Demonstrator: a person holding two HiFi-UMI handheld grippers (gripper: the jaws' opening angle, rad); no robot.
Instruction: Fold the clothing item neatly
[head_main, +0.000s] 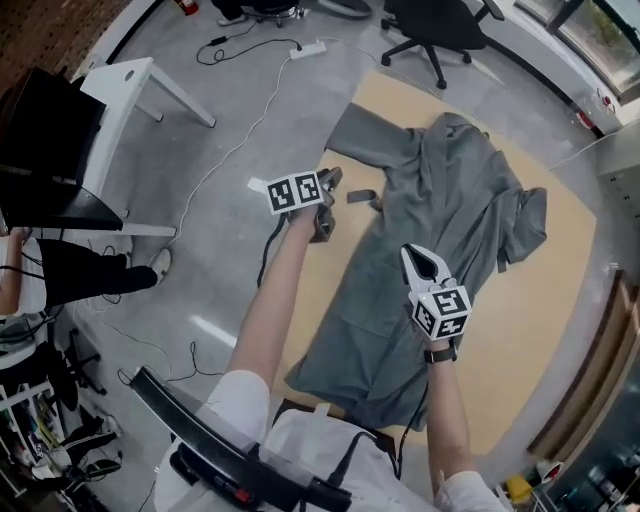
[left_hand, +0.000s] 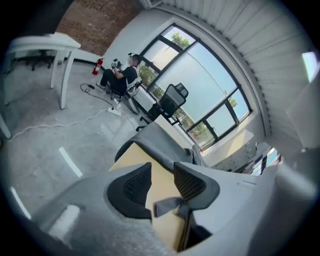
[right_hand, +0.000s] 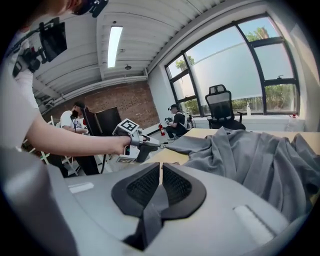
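Grey garment (head_main: 440, 200): spread over tan mat (head_main: 540, 340), reaching its left edge | your left gripper (left_hand: 162, 172): fingers apart, cloth tab (left_hand: 167, 205) loose between | your right gripper (right_hand: 161, 172): fingers pinching grey strap (right_hand: 150, 212).

The garment (head_main: 440, 220) lies on a board (head_main: 545, 330), a chair (head_main: 432, 25) behind it, a table (head_main: 128, 82) at left.

The clothing item (head_main: 440, 220) is plain grey, the desk (head_main: 560, 300) pale tan, the floor (head_main: 200, 285) mottled grey, the chair (head_main: 430, 25) black.

Left tongs (left_hand: 161, 174) apart, right tongs (right_hand: 161, 170) together
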